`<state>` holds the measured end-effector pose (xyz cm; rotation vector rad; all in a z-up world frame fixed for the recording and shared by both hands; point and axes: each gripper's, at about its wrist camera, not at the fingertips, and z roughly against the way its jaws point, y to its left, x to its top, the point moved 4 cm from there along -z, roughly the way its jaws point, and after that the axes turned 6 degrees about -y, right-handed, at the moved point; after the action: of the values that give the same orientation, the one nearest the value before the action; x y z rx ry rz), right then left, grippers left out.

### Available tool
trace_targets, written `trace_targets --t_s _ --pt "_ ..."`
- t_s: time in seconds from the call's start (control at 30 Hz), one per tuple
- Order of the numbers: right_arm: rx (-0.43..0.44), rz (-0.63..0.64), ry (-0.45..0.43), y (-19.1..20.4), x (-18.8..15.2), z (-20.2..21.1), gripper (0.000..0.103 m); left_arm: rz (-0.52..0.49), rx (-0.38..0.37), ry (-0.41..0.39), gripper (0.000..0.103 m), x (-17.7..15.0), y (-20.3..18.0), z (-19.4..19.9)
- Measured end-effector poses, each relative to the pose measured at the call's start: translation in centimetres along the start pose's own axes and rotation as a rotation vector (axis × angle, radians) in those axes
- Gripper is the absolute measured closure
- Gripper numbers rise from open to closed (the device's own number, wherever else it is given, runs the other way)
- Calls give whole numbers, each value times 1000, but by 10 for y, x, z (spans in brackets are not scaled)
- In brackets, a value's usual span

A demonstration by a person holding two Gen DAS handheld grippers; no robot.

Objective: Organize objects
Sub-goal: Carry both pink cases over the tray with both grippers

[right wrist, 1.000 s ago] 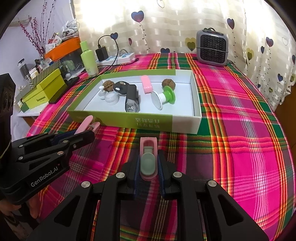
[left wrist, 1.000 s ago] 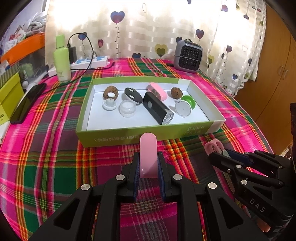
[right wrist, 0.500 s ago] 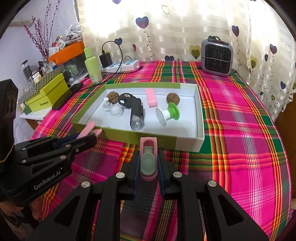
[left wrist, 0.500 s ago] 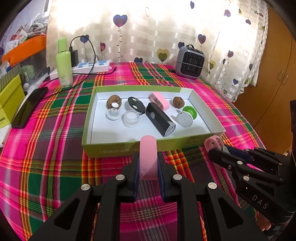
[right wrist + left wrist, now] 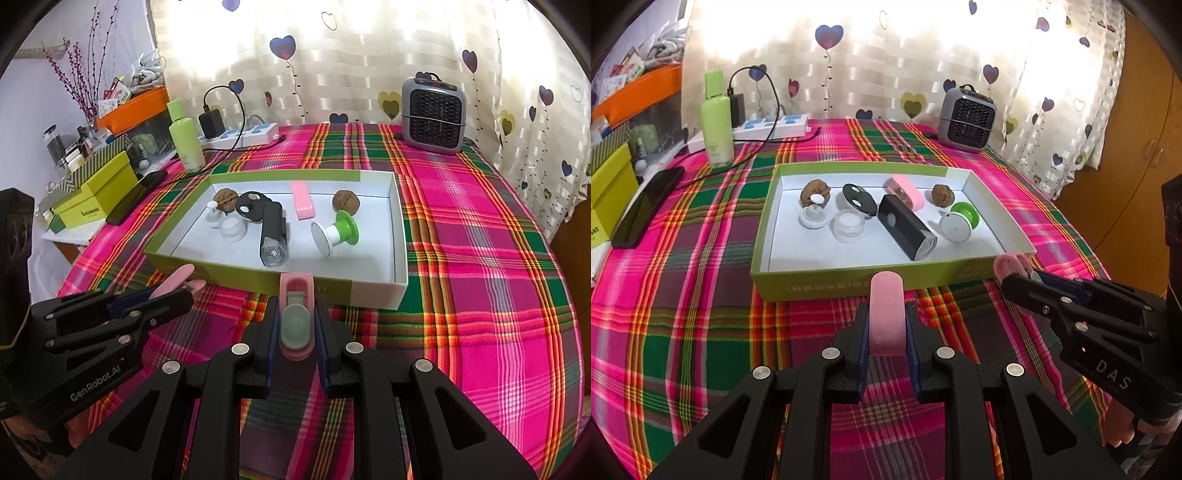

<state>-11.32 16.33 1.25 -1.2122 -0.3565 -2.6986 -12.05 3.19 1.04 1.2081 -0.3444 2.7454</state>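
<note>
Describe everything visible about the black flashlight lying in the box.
The black flashlight is a blocky, matte, plastic-looking body with a small round grey button on top and a clear lens at one end. It lies flat on the white floor of the green box, lens end angled toward the near wall. It seems to touch the black oval piece; no gripper touches it.

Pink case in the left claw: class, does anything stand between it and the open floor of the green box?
Only the box's near wall stands between. The left claw holds the pink case just short of that wall. Beyond it, the front strip of the box's white floor lies bare, ahead of the black flashlight.
</note>
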Motion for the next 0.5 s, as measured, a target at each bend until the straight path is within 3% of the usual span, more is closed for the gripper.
trace_targets --t_s 0.5 --pt "19 13 -7 3 12 0 85 15 13 -31 87 20 10 5"
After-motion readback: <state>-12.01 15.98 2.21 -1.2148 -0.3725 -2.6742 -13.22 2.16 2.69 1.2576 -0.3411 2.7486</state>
